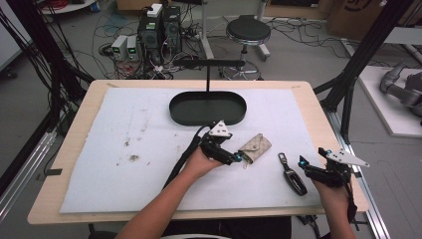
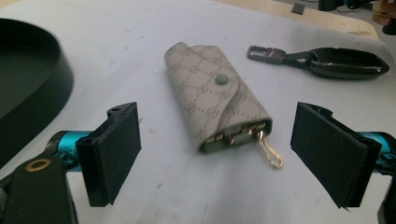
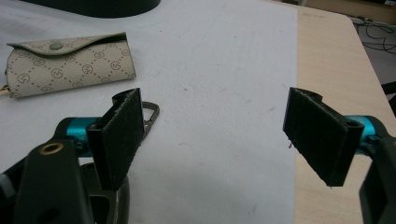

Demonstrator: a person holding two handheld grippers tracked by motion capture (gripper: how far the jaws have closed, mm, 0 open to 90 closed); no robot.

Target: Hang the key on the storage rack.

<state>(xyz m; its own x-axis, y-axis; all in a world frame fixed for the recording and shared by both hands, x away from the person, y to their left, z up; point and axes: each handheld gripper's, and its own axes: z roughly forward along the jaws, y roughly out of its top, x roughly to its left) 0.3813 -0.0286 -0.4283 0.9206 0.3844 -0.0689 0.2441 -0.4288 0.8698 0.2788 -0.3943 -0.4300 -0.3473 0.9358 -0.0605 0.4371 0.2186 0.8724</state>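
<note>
Your left gripper (image 1: 238, 158) hovers with jaws spread at the near end of the beige key pouch (image 1: 256, 147). Your right gripper (image 1: 304, 165), also spread wide, sits just right of the black key fob (image 1: 292, 175).

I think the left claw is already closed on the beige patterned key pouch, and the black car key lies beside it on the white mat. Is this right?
Not quite. The left claw is open, its jaws wide apart on either side of the beige patterned key pouch without touching it, as the left gripper view shows. The black car key does lie beside the pouch on the white mat.
</note>
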